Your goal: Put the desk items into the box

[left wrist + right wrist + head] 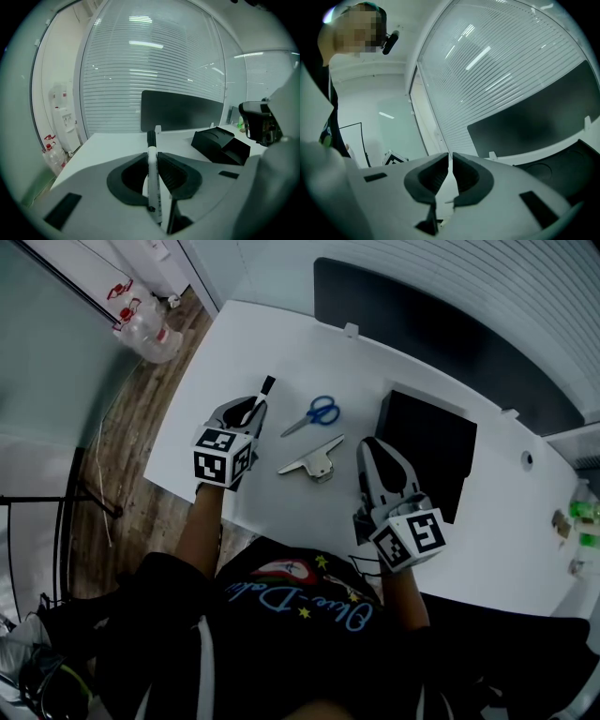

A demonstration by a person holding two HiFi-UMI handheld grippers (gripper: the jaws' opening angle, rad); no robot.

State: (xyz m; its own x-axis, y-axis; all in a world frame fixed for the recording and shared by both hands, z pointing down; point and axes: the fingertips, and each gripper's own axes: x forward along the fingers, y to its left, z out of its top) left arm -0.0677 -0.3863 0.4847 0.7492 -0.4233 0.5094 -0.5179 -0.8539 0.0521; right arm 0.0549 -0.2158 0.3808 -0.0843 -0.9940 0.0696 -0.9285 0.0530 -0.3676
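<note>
Head view: the left claw holds a pen over the white table. The black box is at 3 o'clock from it, and I see nothing inside. Scissors and a silver tool lie between them.

Left gripper view: the jaws squeeze the pen near its middle. It looks light, hard and smooth, so it might slip.

Right gripper view: the right claw is closed with nothing in it.

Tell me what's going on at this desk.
A person works with a gripper in each hand. The left gripper holds a white marker with a black cap above the white desk. The right gripper, shut and empty, hovers by the black box. Blue-handled scissors and a metal tool lie on the desk.
</note>
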